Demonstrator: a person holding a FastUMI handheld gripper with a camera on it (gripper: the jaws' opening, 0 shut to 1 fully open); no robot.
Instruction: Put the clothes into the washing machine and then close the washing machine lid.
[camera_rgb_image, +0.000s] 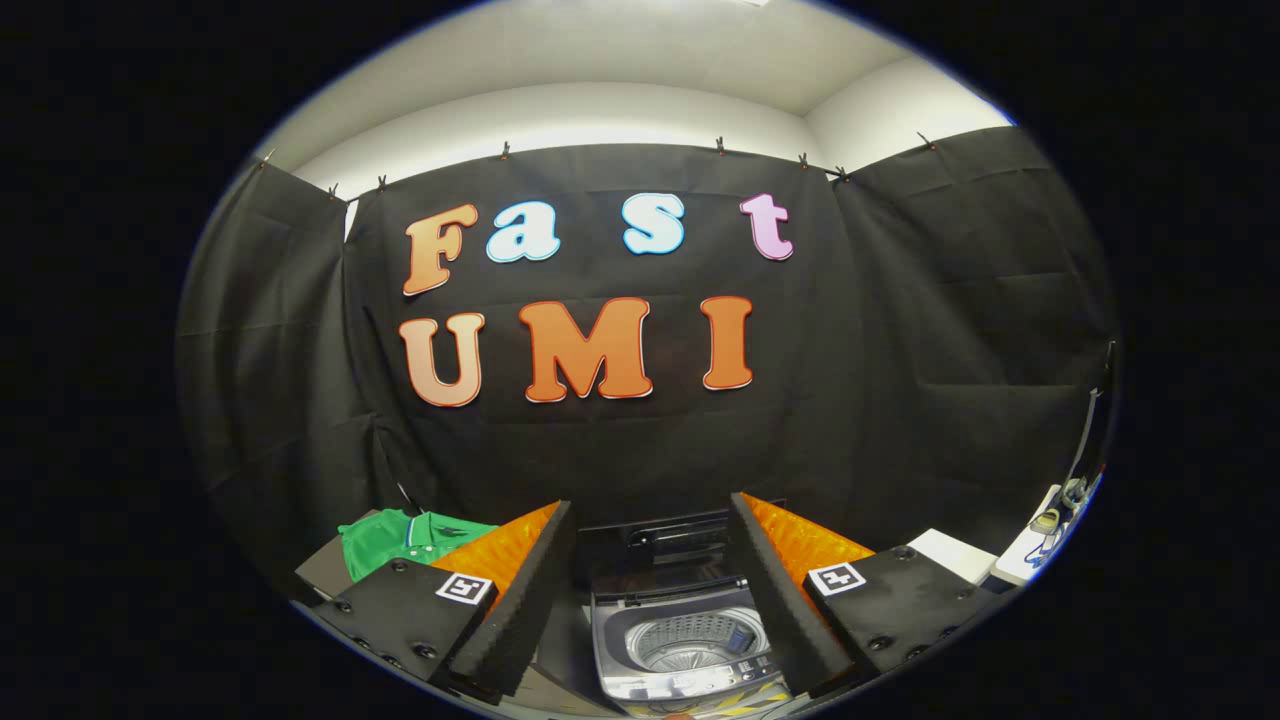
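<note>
**Gripper held with fingers spread wide**

The gripper (650, 590) is seen from behind along its 2 fingers (525, 600), which stand well apart with a broad gap between them and nothing clamped in it. Each finger has a dark ridged inner pad and an orange outer face, and each black finger base carries 1 small square marker. The 2 fingers angle outward from their bases, level with each other.

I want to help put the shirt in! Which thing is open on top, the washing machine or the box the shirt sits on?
The washing machine, seen between the open gripper fingers: its lid stands raised, showing the drum.
</note>
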